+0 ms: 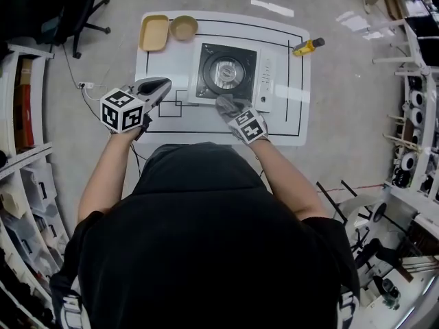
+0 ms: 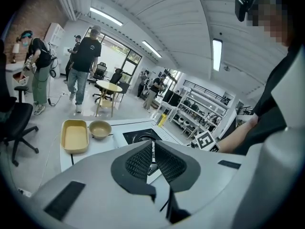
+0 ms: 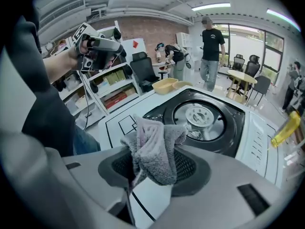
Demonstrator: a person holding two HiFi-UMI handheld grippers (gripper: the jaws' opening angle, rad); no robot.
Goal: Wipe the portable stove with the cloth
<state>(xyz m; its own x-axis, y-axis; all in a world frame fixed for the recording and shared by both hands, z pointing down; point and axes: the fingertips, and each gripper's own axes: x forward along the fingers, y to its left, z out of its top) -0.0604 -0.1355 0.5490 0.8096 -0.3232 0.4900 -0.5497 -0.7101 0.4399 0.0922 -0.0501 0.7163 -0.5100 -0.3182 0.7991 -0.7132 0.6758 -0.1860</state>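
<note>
Two right fingers clamping cloth, stove ahead

The left claw is held raised at the left, its jaws closed together with nothing between them. The right claw is tilted downward, its jaws clamped on the cloth. The left forearm and right forearm are stretched forward, bare.
</note>
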